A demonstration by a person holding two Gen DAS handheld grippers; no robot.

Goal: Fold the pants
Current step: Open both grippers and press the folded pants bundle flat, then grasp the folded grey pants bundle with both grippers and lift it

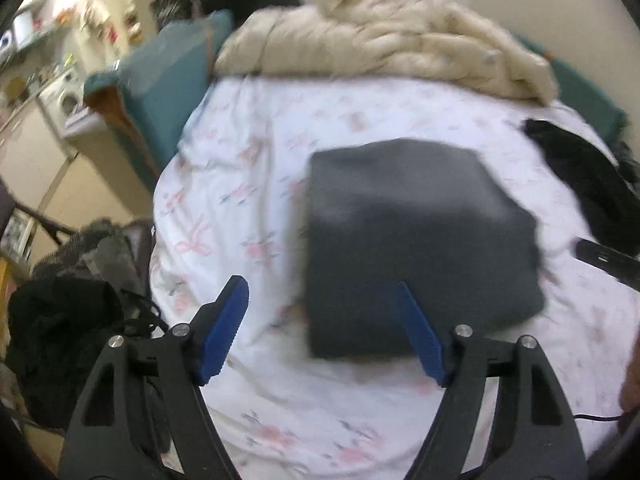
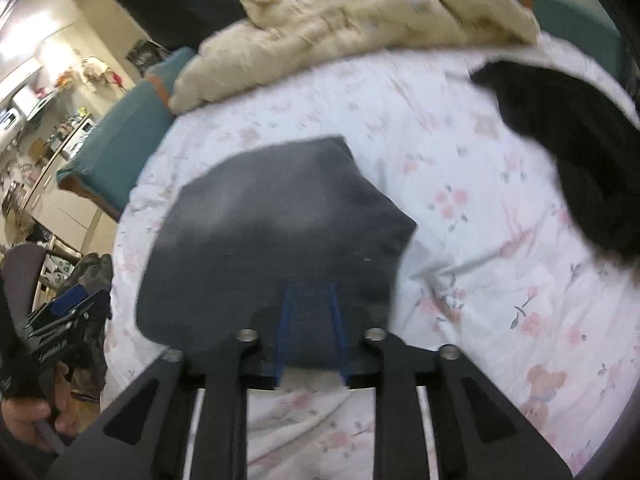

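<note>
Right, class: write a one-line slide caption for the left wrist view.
Left gripper open above folded grey pants lying on a floral bedsheet.

The bed (image 1: 248,208), under a white floral sheet, carries the folded grey pants (image 1: 416,240) at its middle, a cream duvet (image 1: 380,40) heaped along the far edge, and what looks like dark clothing (image 2: 568,140) to the right.

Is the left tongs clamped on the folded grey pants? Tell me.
No. The left tongs stand wide open above the grey pants, which lie folded on the floral sheet.
</note>
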